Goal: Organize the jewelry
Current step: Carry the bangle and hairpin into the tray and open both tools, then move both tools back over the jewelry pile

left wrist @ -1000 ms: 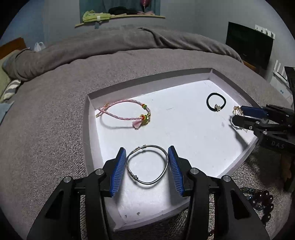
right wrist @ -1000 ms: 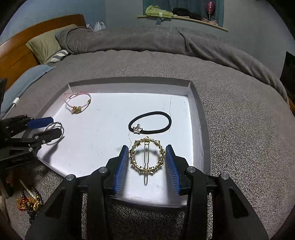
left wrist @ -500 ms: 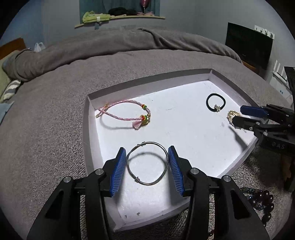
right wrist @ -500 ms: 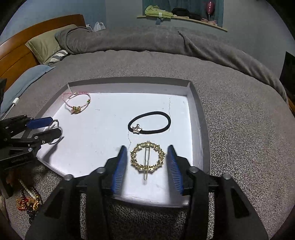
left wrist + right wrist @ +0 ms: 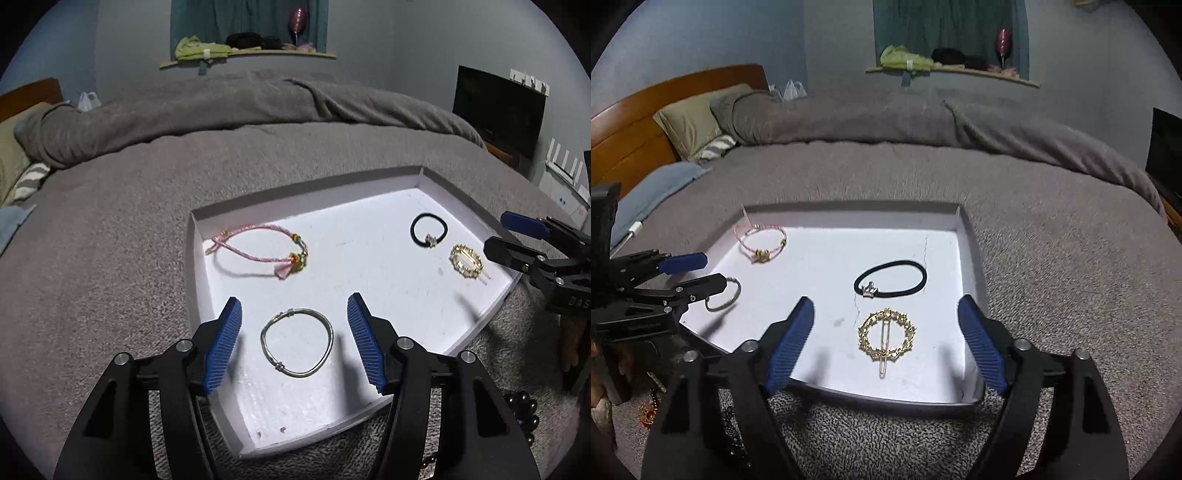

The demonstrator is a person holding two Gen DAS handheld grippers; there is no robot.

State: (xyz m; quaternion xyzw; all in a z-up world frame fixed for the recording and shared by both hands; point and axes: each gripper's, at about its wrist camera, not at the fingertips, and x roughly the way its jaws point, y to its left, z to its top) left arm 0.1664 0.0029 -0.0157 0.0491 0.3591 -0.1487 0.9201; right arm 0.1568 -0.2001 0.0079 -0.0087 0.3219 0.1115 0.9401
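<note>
While both sets of jaws are opening, left gripper (image 5: 294,341) straddles silver bangle (image 5: 296,343), right gripper (image 5: 885,341) gold hair clip (image 5: 887,336), neither pinched. Four pieces in white tray (image 5: 373,186); beads (image 5: 522,406) outside remain.

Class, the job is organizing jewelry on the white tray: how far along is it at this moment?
Done: four pieces lie apart on the white tray: pink bracelet, black hair tie, silver bangle, gold hair clip. In hand: nothing; the left gripper and right gripper are opening around the bangle and clip. Left: beaded pieces on the bedspread beside the tray.
</note>
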